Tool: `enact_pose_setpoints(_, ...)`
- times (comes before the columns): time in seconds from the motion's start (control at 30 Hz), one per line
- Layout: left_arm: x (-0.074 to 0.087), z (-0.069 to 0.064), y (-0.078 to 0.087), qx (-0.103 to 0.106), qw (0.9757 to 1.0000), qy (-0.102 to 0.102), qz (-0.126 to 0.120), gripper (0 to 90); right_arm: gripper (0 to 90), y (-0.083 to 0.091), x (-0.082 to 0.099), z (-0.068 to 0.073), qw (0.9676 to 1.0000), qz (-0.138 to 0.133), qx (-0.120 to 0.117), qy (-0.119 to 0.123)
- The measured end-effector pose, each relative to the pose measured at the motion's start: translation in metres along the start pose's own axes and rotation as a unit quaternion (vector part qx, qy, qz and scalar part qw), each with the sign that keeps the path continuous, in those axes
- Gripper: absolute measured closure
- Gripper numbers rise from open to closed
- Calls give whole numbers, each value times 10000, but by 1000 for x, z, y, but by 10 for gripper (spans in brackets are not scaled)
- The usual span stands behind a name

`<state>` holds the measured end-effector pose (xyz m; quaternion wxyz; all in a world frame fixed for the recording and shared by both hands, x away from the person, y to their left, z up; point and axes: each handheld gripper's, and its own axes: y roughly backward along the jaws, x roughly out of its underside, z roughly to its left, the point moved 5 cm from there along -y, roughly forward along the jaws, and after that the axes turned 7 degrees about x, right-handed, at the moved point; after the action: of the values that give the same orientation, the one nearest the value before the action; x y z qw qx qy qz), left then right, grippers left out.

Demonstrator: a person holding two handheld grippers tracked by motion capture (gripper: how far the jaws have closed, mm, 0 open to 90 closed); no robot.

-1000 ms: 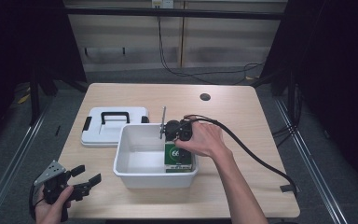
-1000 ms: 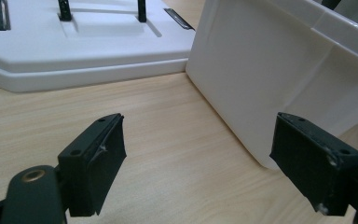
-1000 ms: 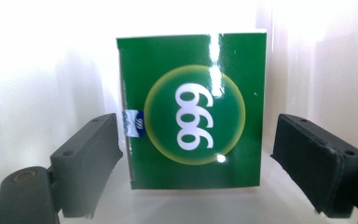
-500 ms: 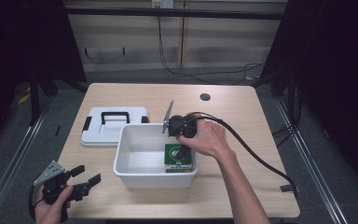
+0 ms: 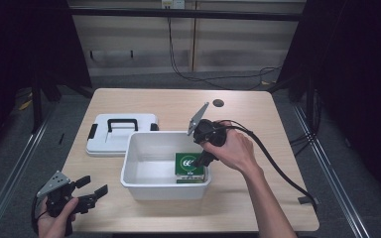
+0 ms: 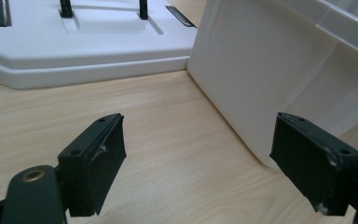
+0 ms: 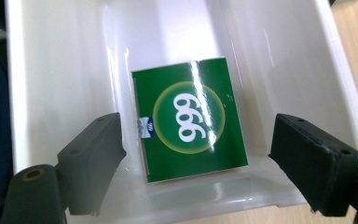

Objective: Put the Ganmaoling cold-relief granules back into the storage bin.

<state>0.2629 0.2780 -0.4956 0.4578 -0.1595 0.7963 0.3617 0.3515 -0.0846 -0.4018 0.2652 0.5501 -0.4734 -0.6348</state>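
A green box [image 5: 188, 164] marked "999" lies flat inside the white bin [image 5: 129, 168], against its right end. My right gripper [image 5: 204, 157] hovers above that end of the bin, held by a hand, jaws pointing down. In the right gripper view the green box [image 7: 189, 119] lies below and between the wide-open jaws of the right gripper [image 7: 198, 158], untouched. My left gripper [image 5: 93, 186] rests low at the table's front left corner, open and holding nothing. In the left gripper view its jaws [image 6: 200, 158] face the bin's outer wall [image 6: 279, 70].
The bin's white lid [image 5: 121, 133] with a black handle lies flat on the table just behind and left of the bin, and it appears in the left gripper view as the lid [image 6: 88, 51]. A black cable trails from the right gripper across the table's right side.
The right gripper has risen and drifted slightly right, away from the green box, which stays in the bin. The left gripper has barely moved.
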Motion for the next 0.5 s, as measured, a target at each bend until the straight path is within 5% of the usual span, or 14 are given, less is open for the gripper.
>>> enact_pose_setpoints(0.5,-1,-1,0,-3,10000,0,-52,172,164,18,24,0,9955,-842,348,-256)
